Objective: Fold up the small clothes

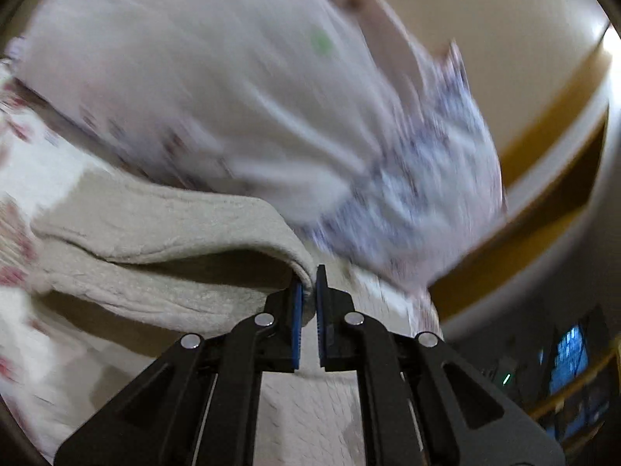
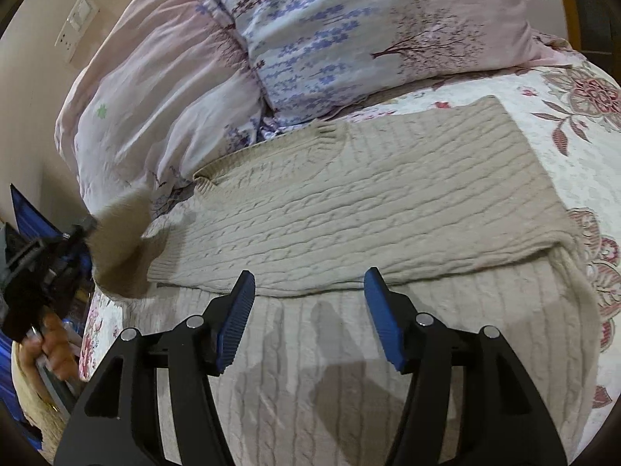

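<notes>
A beige cable-knit sweater (image 2: 368, 209) lies spread on a floral quilt, its upper half folded down over its lower part. My left gripper (image 1: 309, 295) is shut on an edge of the sweater (image 1: 163, 225), lifting that part off the bed; the left wrist view is blurred. From the right wrist view, the left gripper (image 2: 83, 233) shows at the far left, held by a hand (image 2: 50, 345), with a sleeve of the sweater bunched in it. My right gripper (image 2: 308, 310) hangs open just above the sweater's near part, with nothing between its fingers.
Two floral pillows (image 2: 349, 31) lie at the head of the bed, right behind the sweater. The quilt (image 2: 574, 147) shows bare at the right. A wall with a switch plate (image 2: 75, 25) stands at the left, beyond the bed's edge.
</notes>
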Tool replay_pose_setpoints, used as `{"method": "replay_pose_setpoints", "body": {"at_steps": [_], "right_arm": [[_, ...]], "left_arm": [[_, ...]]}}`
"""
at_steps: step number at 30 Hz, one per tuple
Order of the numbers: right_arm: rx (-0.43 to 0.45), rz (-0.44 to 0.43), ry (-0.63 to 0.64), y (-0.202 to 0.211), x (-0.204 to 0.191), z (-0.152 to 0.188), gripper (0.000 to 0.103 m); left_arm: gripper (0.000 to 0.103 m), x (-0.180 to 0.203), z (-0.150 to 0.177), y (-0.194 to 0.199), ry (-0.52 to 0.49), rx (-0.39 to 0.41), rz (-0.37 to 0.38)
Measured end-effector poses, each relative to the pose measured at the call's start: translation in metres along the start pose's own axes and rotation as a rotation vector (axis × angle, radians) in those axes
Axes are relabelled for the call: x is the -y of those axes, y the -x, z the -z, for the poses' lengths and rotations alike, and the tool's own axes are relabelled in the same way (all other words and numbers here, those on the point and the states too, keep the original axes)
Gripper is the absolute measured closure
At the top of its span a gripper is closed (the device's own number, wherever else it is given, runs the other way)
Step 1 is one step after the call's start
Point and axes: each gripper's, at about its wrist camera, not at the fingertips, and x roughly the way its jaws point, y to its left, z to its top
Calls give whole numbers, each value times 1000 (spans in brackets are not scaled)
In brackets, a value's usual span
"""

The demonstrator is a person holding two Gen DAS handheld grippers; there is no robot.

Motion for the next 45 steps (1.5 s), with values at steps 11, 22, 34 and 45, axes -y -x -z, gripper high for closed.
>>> {"method": "replay_pose_setpoints", "body": {"at_steps": [11,22,34,45], "right_arm": [[66,-49,240,19,-43,-7,43],[-32,-212,778,-57,-195,18,43],[-88,-89,819,-115,-199,26,91],[183,-93,156,-10,-52,-40,94]], "left_arm": [[60,-23,37,-12,85,-115,18],[60,-113,14,41,267,-20,-141],[63,-123,16,39,276,-27,-117],[38,-107,18,38,210,-13,-108]]}}
